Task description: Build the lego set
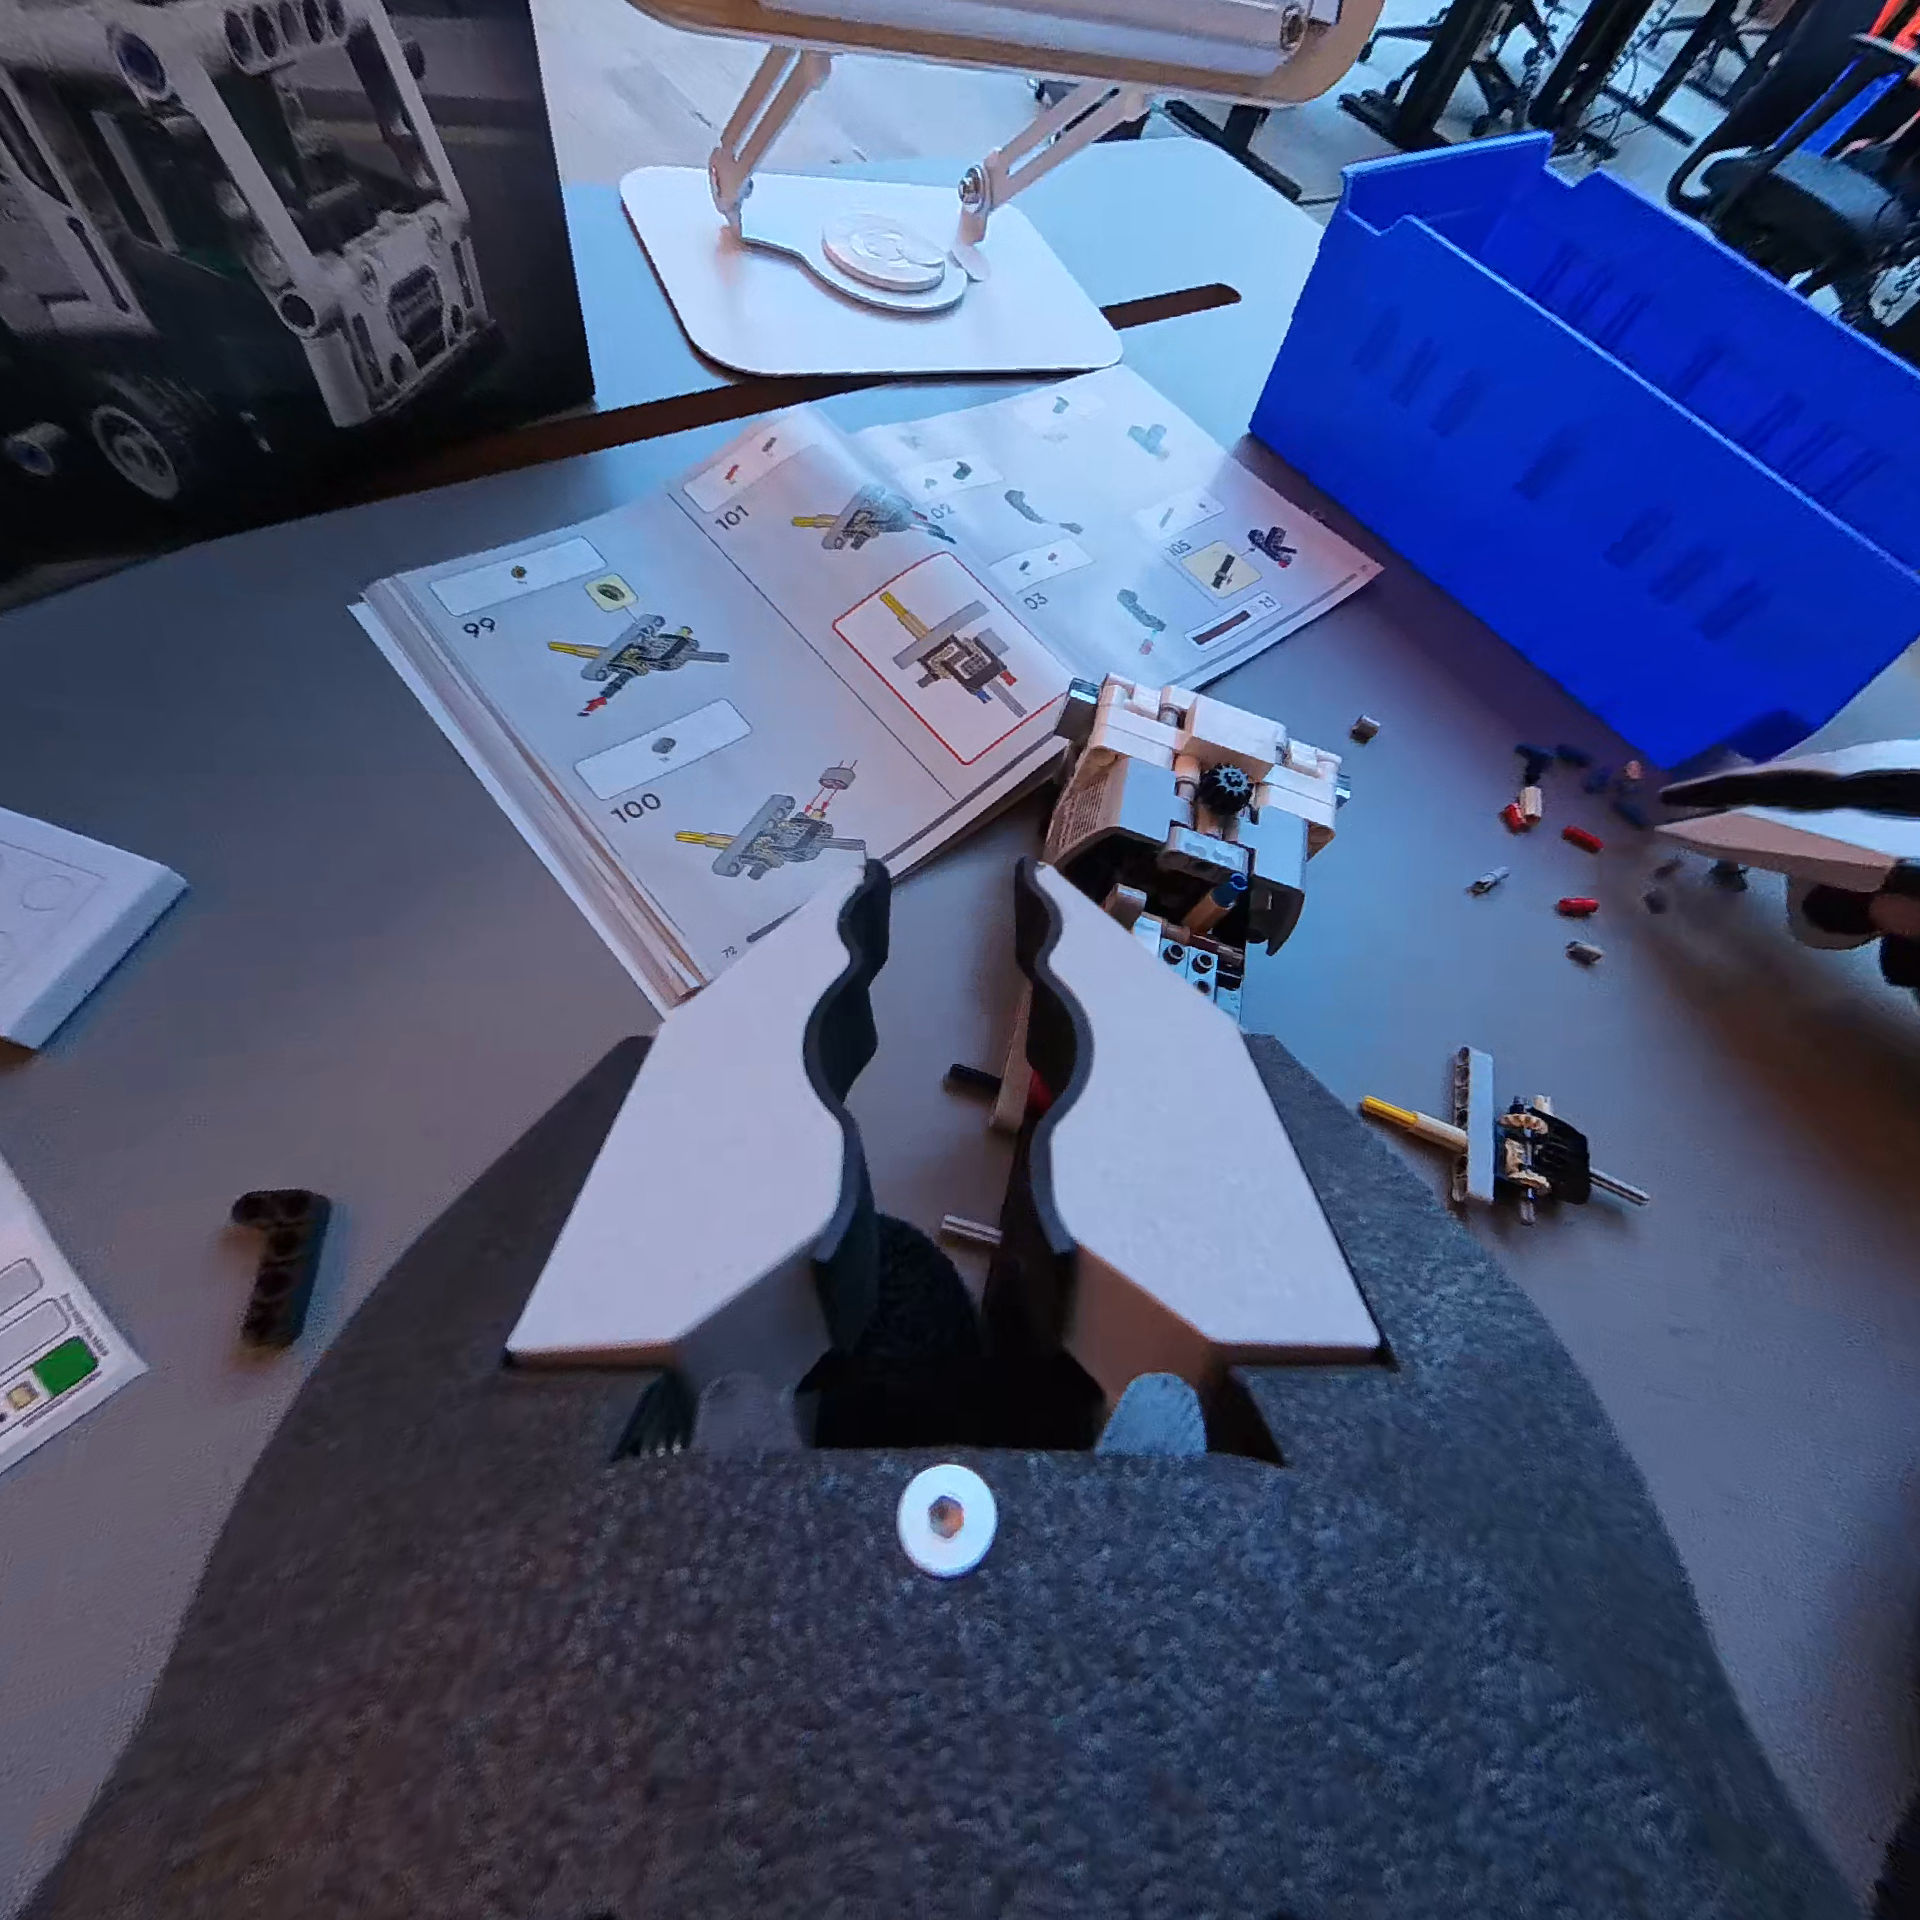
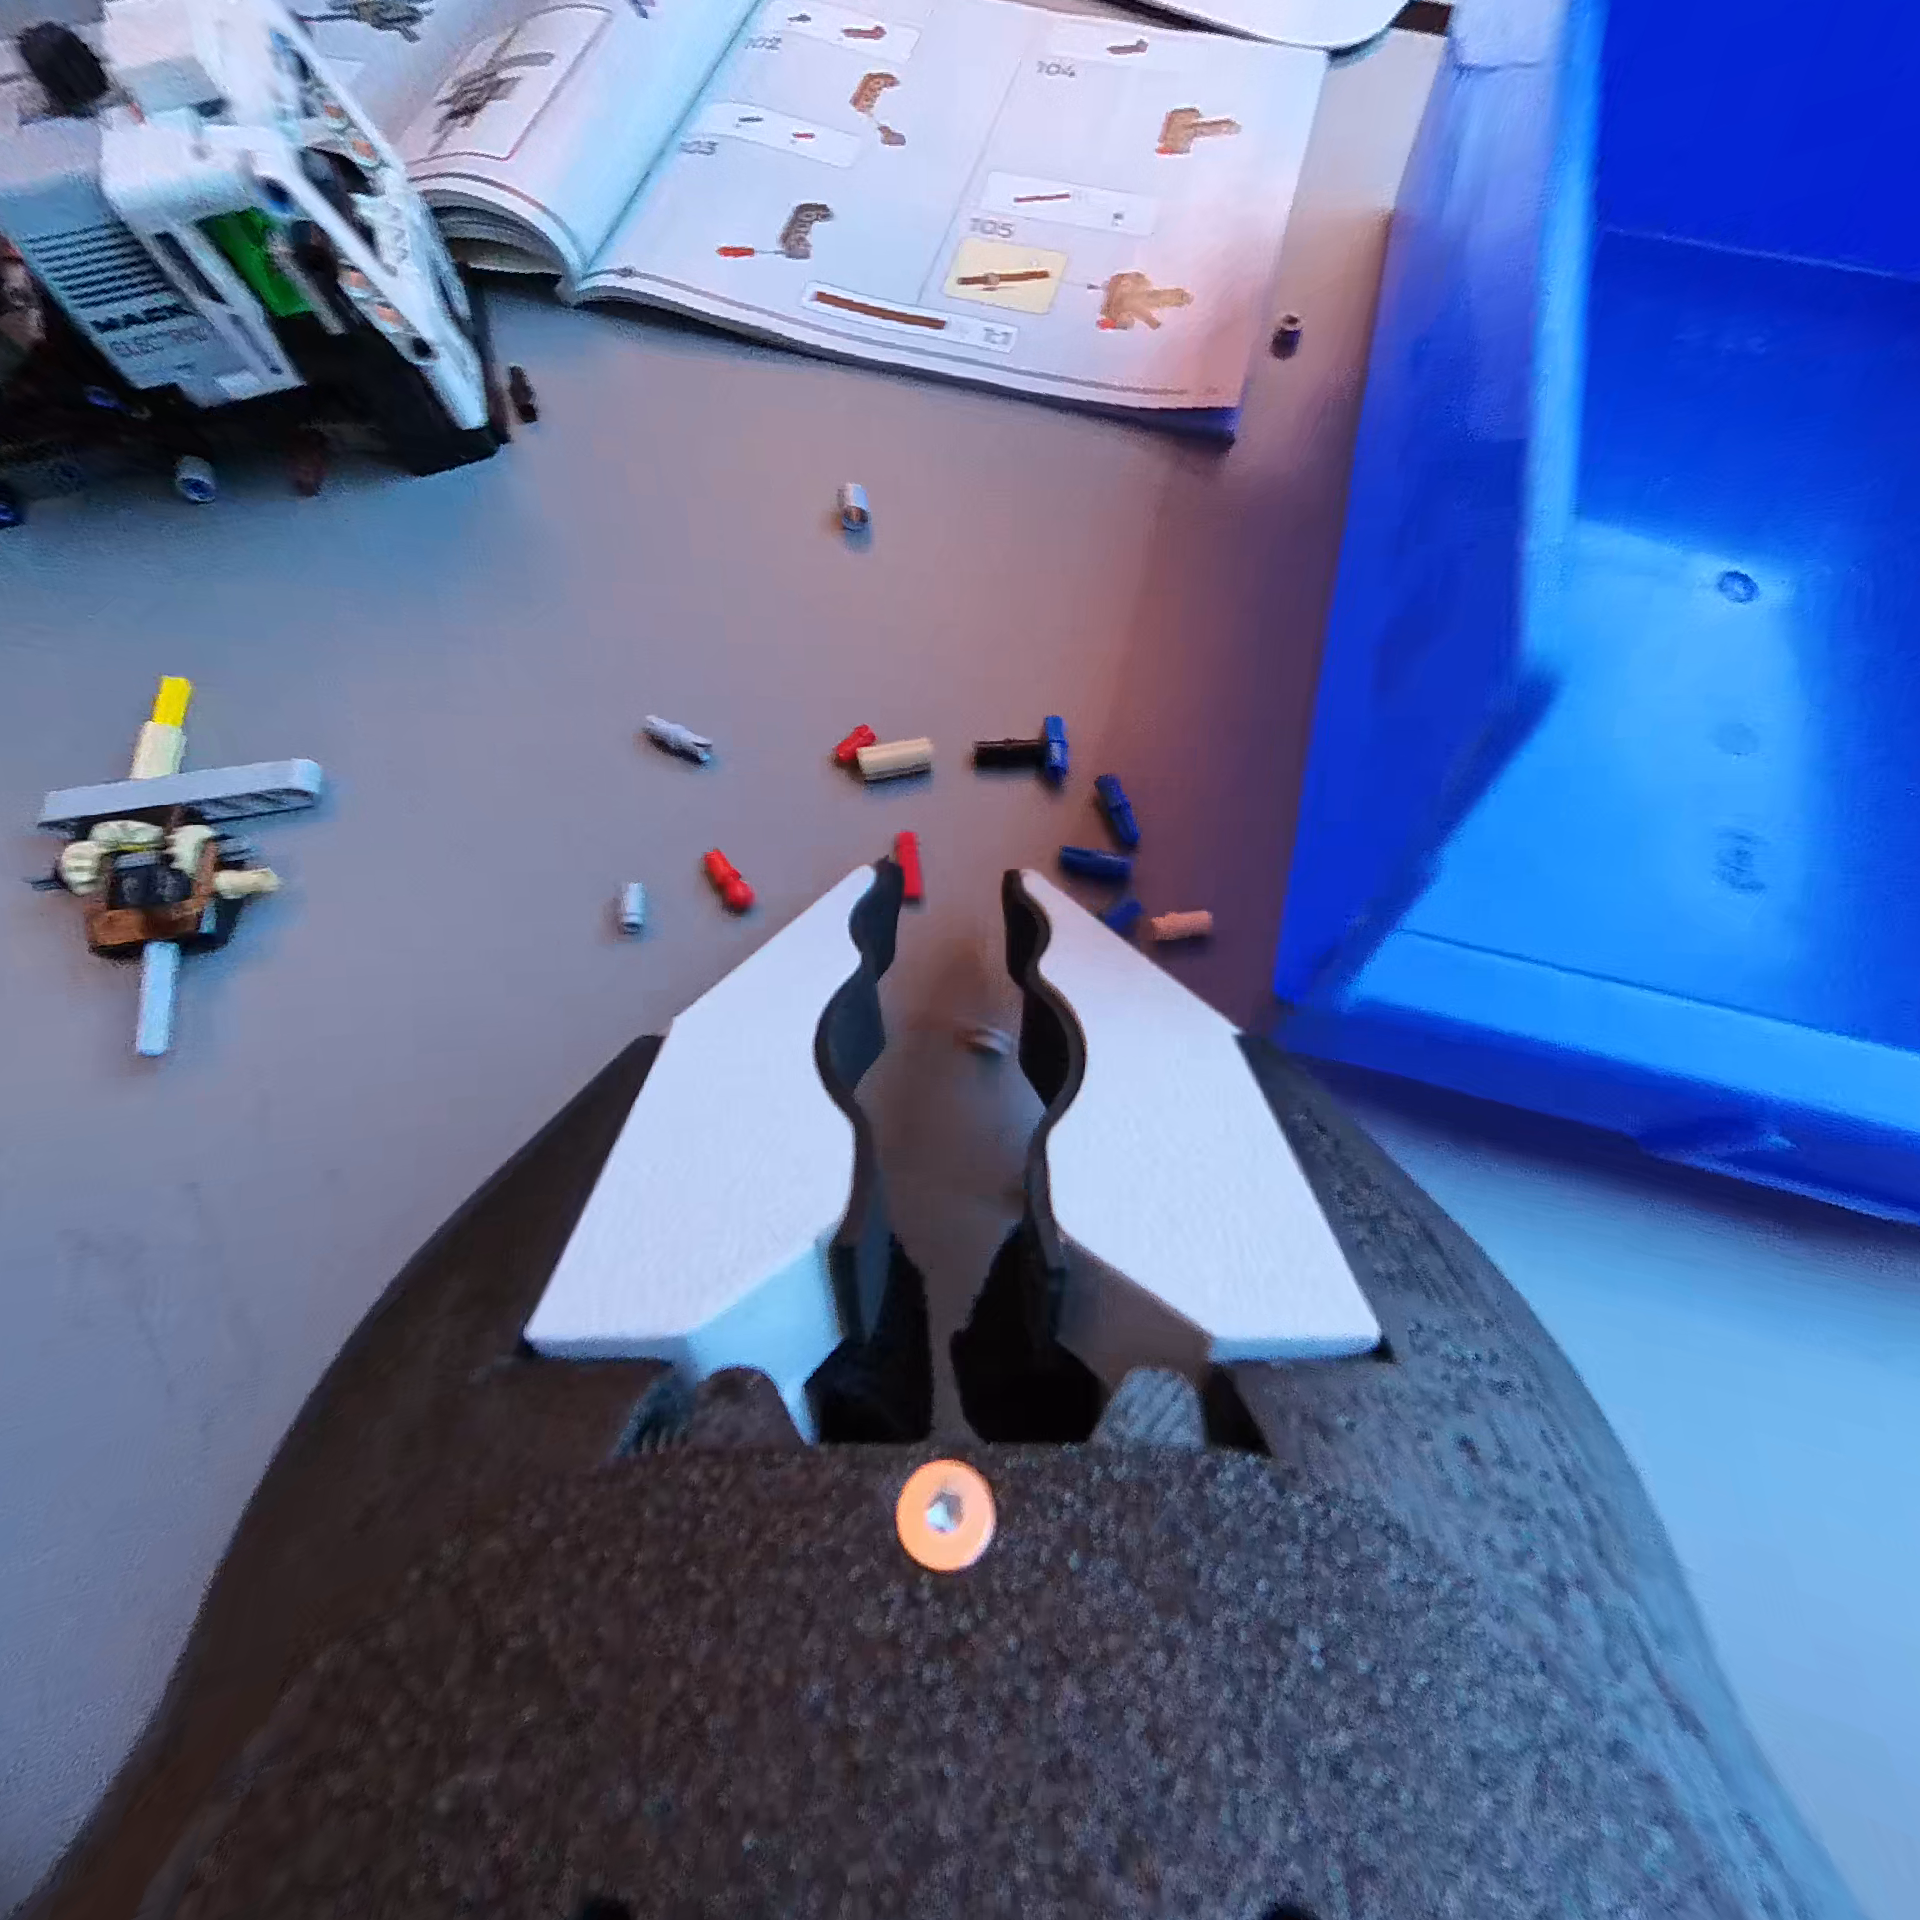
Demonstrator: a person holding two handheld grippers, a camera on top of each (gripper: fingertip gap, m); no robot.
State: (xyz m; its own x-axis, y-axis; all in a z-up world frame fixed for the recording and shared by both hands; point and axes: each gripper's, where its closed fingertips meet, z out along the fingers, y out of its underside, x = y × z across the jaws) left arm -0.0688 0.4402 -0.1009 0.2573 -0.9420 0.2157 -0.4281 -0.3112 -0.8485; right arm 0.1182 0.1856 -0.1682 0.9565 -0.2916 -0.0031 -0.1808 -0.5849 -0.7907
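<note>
A partly built white and grey truck model (image 1: pixel 1195 810) lies on the grey table beside the open instruction booklet (image 1: pixel 831 644); it also shows in the right wrist view (image 2: pixel 239 239). My left gripper (image 1: pixel 951 878) is open and empty, just left of the model. A small gear assembly on a grey beam with a yellow axle (image 1: pixel 1507 1143) lies to the right (image 2: pixel 156 842). My right gripper (image 2: pixel 940 883) is open and empty over loose pins: a red pin (image 2: pixel 907 862) lies by its left fingertip, blue pins (image 2: pixel 1101 831) by its right.
A blue bin (image 1: pixel 1610 447) stands at the right, close to my right gripper (image 2: pixel 1662 623). A tablet stand (image 1: pixel 862 281) and the set's box (image 1: pixel 260 229) are at the back. A black bent beam (image 1: pixel 275 1262) lies front left. A tan pin (image 2: pixel 894 758) lies among the loose pieces. One gripper's finger ends stand about 35 cm off the other's. The tan pin (image 2: pixel 894 758) is closer to my right gripper, around 4 cm from its tips; the left tips are 30 cm off. It is also in sight in the left wrist view (image 1: pixel 1539 806).
</note>
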